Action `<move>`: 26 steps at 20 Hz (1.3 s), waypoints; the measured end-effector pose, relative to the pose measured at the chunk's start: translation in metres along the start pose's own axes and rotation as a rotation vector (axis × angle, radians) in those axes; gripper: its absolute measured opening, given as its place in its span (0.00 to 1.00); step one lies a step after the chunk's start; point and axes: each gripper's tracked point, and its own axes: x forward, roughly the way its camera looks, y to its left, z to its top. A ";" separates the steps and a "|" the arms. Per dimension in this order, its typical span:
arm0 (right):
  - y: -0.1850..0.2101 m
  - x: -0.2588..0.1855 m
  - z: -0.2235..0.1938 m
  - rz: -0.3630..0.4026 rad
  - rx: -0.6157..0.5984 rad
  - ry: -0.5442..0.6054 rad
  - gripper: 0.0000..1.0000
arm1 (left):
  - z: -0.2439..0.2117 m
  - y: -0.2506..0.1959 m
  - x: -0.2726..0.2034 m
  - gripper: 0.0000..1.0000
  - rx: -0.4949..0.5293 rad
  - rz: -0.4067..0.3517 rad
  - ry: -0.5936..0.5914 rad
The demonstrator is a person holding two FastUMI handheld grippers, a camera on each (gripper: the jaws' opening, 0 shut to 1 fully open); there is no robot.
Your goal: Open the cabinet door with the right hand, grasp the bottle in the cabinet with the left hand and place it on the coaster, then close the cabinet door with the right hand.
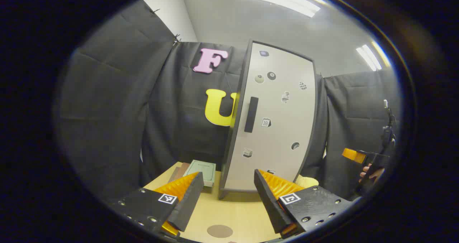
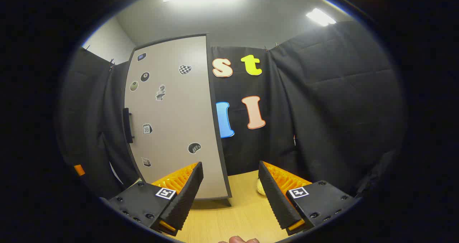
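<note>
Black cloth walls close off the booth behind a light wooden table [image 1: 247, 214]. On it the cabinet [image 1: 274, 121] is seen with its door shut flat, the dark handle [image 1: 251, 114] untouched, so no step is judged done. The bottle is presumably hidden inside; what the cabinet holds cannot be told. A round brown coaster [image 1: 219, 231] is seen bare near the left gripper [image 1: 229, 192], whose jaws are spread and empty. The right gripper [image 2: 231, 189] is likewise held released, short of the door.

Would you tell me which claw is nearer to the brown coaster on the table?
Left. The left claw hovers just over the coaster; the right claw is far off right, past the cabinet.
</note>
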 end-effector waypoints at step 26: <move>0.117 0.058 0.065 0.229 -0.036 -0.031 0.98 | -0.014 0.039 -0.021 0.87 0.007 0.105 0.002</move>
